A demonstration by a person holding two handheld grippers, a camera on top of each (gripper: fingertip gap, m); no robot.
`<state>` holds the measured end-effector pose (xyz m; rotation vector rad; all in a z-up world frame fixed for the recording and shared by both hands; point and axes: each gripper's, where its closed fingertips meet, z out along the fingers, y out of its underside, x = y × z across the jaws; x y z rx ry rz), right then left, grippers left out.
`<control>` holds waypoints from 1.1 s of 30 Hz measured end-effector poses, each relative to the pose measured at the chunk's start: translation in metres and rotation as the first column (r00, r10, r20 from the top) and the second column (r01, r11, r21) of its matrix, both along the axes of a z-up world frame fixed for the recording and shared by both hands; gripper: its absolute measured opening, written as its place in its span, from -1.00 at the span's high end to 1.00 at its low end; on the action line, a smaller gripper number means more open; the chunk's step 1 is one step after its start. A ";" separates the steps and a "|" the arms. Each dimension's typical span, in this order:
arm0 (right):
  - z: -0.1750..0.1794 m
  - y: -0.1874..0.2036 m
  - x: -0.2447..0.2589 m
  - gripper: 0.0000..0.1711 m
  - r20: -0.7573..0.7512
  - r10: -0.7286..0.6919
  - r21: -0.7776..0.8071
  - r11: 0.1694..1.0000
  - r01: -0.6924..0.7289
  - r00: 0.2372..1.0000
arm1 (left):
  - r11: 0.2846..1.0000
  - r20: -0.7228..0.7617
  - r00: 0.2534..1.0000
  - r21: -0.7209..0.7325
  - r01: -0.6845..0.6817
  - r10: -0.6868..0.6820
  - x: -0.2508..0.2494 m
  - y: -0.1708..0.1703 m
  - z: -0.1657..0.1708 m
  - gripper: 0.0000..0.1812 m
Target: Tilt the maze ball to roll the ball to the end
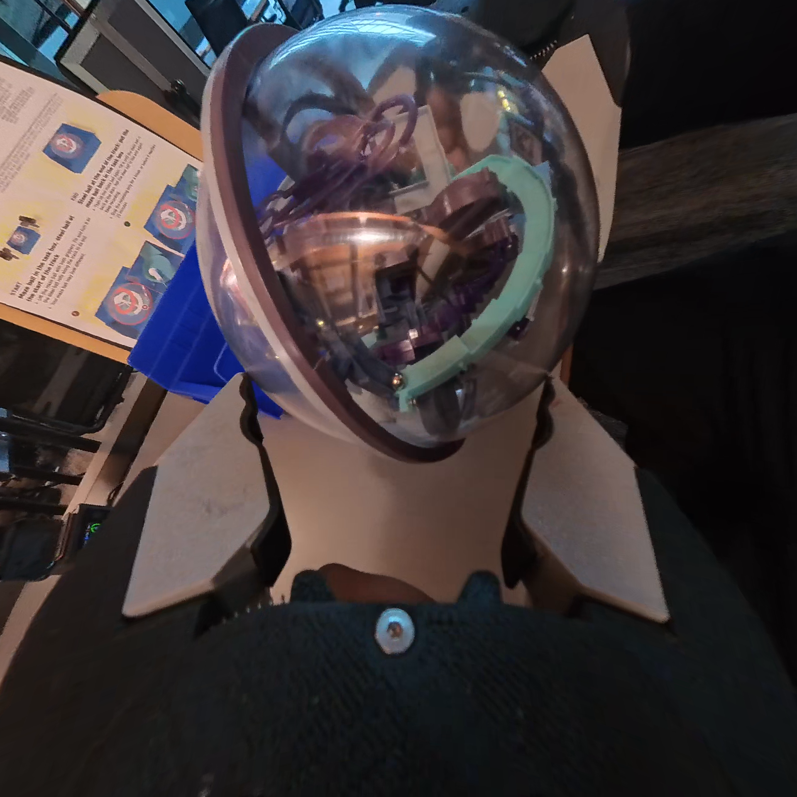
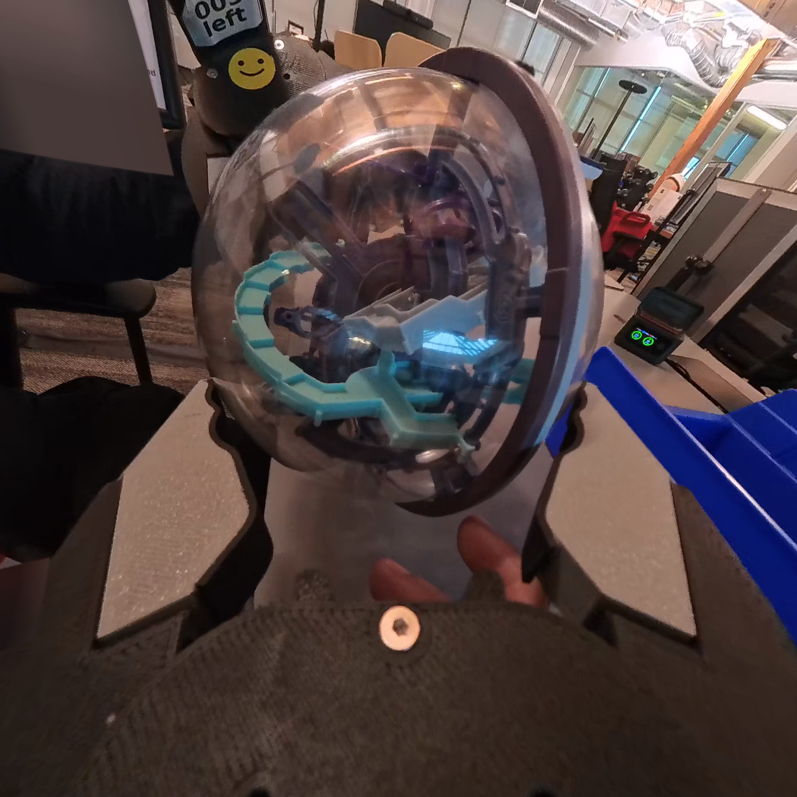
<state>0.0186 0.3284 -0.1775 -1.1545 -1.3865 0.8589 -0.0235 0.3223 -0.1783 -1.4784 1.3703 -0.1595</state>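
Note:
The maze ball (image 1: pixel 388 224) is a clear sphere with a dark purple equator ring and purple and mint-green tracks inside. It is held in the air, tilted. My left gripper (image 1: pixel 399 388) is shut on its lower sides. A small steel ball (image 1: pixel 399 380) sits at the low end of the mint-green track (image 1: pixel 517 276), near the ring. In the right wrist view the maze ball (image 2: pixel 388 280) fills the middle, and my right gripper (image 2: pixel 394 401) is shut on it from the opposite side. The left gripper's body (image 2: pixel 252 64), with a yellow smiley sticker, shows behind the ball.
A blue bin (image 1: pixel 181 345) (image 2: pixel 690 431) stands on the light table (image 1: pixel 388 509) close to the ball. A printed instruction sheet (image 1: pixel 64 194) lies at the left. A small device with a lit screen (image 2: pixel 647 340) sits at the right. A person's fingers (image 2: pixel 487 556) show below the ball.

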 end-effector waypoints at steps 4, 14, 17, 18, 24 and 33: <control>0.004 0.000 0.001 -0.76 0.003 -0.013 0.047 0.999 0.012 1.000 | 0.999 -0.020 1.000 0.044 -0.008 0.009 0.000 0.000 0.003 -0.40; 0.010 -0.002 -0.005 -0.77 -0.032 -0.021 0.095 0.995 0.024 0.999 | 0.996 -0.051 0.999 0.084 -0.015 0.019 -0.004 -0.003 0.011 -0.41; 0.014 -0.005 -0.008 -0.77 -0.054 -0.013 0.105 0.994 0.019 0.998 | 0.995 -0.049 0.999 0.096 -0.014 0.019 -0.007 -0.005 0.016 -0.41; 0.015 -0.005 -0.009 -0.77 -0.053 -0.013 0.108 0.994 0.019 0.998 | 0.995 -0.049 0.999 0.099 -0.014 0.019 -0.007 -0.006 0.017 -0.41; 0.014 -0.003 -0.011 -0.77 -0.041 -0.031 0.144 0.989 0.037 0.999 | 0.991 -0.078 0.996 0.129 -0.025 0.035 -0.010 -0.004 0.017 -0.41; 0.016 -0.003 -0.012 -0.78 -0.041 -0.042 0.163 0.985 0.048 0.998 | 0.989 -0.083 0.996 0.142 -0.031 0.043 -0.011 -0.003 0.018 -0.42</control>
